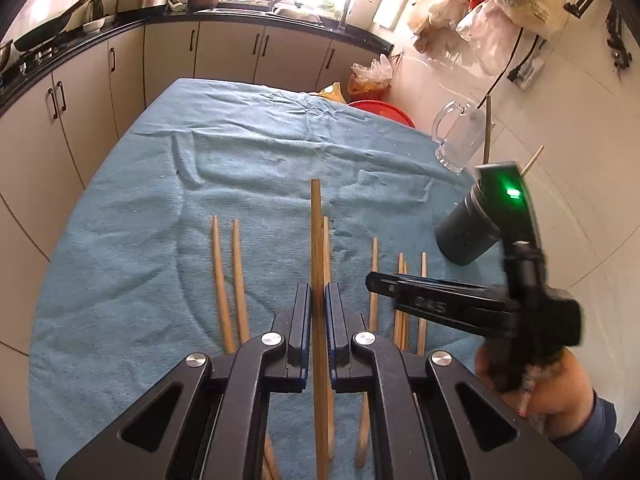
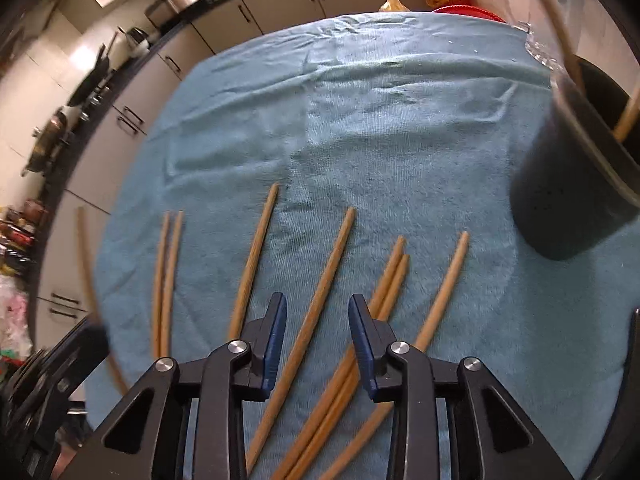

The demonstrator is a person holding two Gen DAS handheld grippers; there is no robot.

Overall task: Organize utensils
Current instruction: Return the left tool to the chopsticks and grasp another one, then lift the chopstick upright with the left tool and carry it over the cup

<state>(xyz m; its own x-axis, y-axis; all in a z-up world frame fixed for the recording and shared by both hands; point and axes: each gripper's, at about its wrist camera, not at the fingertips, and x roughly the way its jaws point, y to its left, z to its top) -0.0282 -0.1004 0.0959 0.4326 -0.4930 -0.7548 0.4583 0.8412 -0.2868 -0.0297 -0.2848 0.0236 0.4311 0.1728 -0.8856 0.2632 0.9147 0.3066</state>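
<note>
Left gripper: jaws clamped on long tan wooden chopstick | Right gripper: jaws apart above loose wooden chopsticks, blue terry cloth | dark cylindrical holder beyond-right

One wooden chopstick is lifted off the blue towel, pinched between the left gripper's fingers and pointing toward 12 o'clock. The other chopsticks lie flat on the towel in a loose row, tips toward 12 to 1 o'clock, some paired and touching. A dark cylindrical holder stands at about 2 o'clock, with two chopsticks leaning inside it.
</note>
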